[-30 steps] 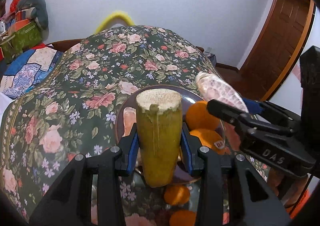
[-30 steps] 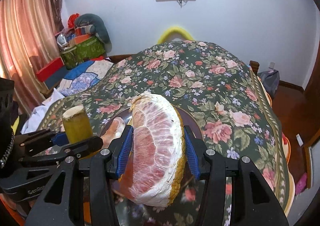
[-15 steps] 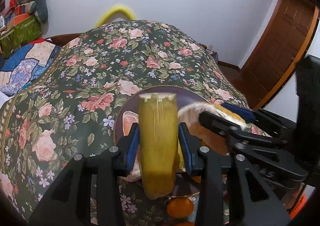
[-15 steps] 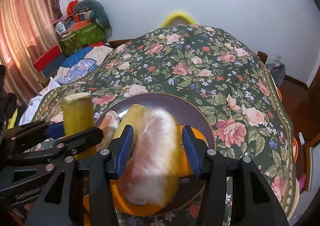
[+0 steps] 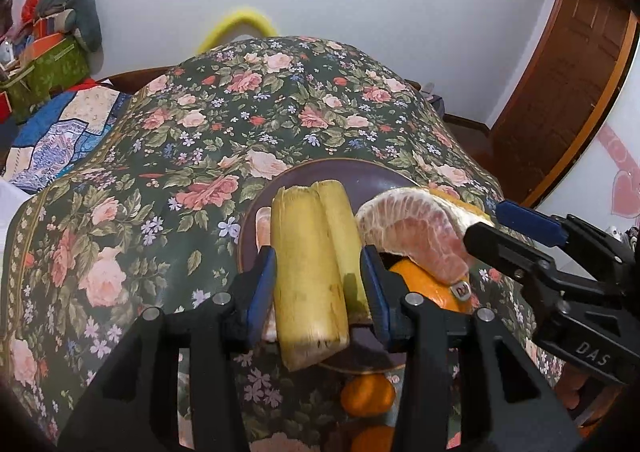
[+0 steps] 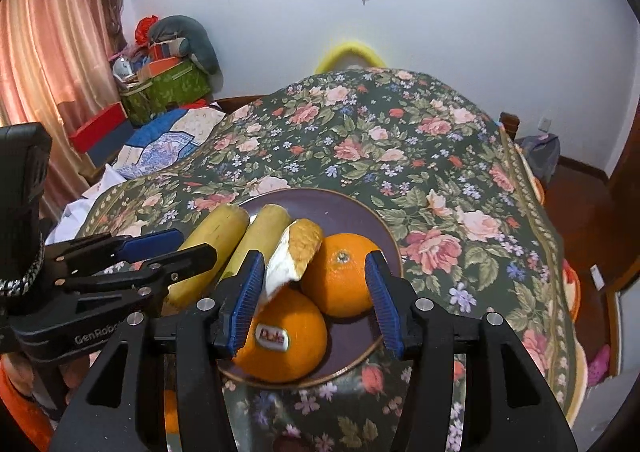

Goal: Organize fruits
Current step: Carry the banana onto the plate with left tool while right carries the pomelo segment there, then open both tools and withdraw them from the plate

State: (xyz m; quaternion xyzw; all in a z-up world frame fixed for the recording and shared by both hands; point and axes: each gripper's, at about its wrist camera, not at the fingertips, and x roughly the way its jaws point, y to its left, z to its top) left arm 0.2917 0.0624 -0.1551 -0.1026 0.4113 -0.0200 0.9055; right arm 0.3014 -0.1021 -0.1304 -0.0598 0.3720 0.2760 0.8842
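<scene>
While the left gripper's (image 5: 316, 284) jaws open around a yellow sugarcane piece (image 5: 310, 272) lying lengthwise away from the camera on the purple plate (image 6: 352, 204), the right gripper (image 6: 312, 292) stands apart, gripping nothing.

There is one dark plate (image 6: 360, 212) on the table (image 6: 440, 180), which has a flowery cloth. On the plate there are two yellow-green sticks (image 6: 216, 240) of fruit lying side by side. There are two big oranges (image 6: 340, 276) on the plate, and one of them has a sticker. There is one pink pomelo piece (image 5: 416, 228) lying on the oranges. A second small pink piece (image 5: 262, 224) may sit behind the sticks, but it is mostly hidden. Two little oranges (image 5: 368, 394) show under the plate's near edge. Two grippers are in view, and each has two fingers (image 6: 244, 300).
</scene>
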